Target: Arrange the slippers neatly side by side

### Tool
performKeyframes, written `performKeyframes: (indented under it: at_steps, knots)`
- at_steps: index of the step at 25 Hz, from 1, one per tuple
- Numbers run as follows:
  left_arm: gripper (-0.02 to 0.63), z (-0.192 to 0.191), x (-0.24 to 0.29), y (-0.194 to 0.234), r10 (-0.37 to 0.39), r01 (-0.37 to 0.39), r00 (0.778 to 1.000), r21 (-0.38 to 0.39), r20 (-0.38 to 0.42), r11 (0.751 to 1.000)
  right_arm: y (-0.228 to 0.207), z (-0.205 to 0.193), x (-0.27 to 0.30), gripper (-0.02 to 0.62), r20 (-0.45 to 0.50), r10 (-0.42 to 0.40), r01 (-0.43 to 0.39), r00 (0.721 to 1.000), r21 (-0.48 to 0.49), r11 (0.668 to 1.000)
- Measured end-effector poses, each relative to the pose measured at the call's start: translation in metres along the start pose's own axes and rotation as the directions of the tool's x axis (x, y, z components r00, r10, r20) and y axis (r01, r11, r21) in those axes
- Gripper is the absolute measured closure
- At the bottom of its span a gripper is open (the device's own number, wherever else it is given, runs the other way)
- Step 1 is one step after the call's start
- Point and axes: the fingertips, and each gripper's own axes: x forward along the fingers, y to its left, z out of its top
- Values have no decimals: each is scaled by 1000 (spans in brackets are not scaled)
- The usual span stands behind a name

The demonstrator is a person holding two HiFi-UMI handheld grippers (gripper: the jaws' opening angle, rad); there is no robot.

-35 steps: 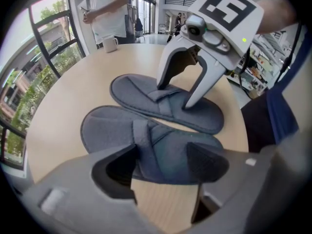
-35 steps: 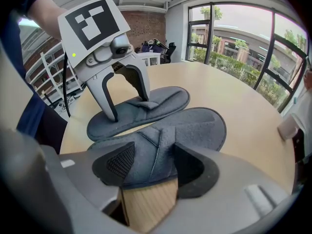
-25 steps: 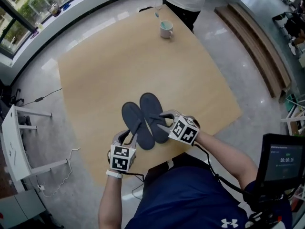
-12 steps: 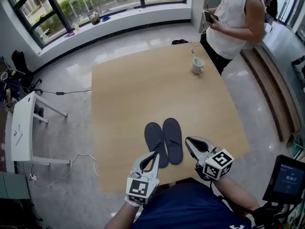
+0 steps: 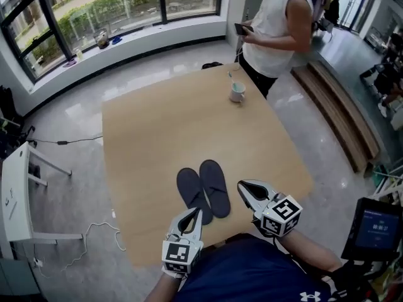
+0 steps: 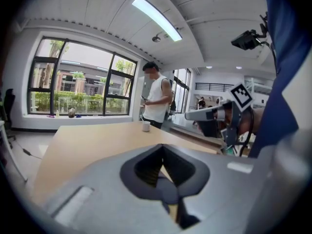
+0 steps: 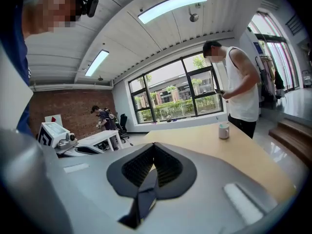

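The left tool (image 5: pixel 192 215) is closed and empty, near the front edge of the surface (image 5: pixel 170 137). Two dark slippers (image 5: pixel 213 187) lie on it side by side, touching. The right tool (image 5: pixel 245 189) is closed and empty too.

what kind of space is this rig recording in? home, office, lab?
Probably an office or lab workspace, not a home: wide black-framed windows, a polished grey floor, a white work desk and a black monitor screen.
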Motion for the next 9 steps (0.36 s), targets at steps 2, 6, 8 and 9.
performKeyframes:
  at_steps: [2,6,8,9]
  knots:
    - [603,-5,3,5,-13,13,1000,-21,4,1000,-2,-2,6,586,-21,-20,20,1000,-11,1000]
    - [603,-11,4,-12,-74,73,997,-56,-10,996,0,-5,-10,586,-43,-62,61,997,-21,998]
    - [603,-10,2,-26,-93,91,996,-73,-12,993,1,-8,-20,586,-52,-71,70,996,-24,997]
    - [603,-10,1,-33,-100,98,995,-79,-12,992,1,-10,-25,586,-57,-74,73,996,-25,997]
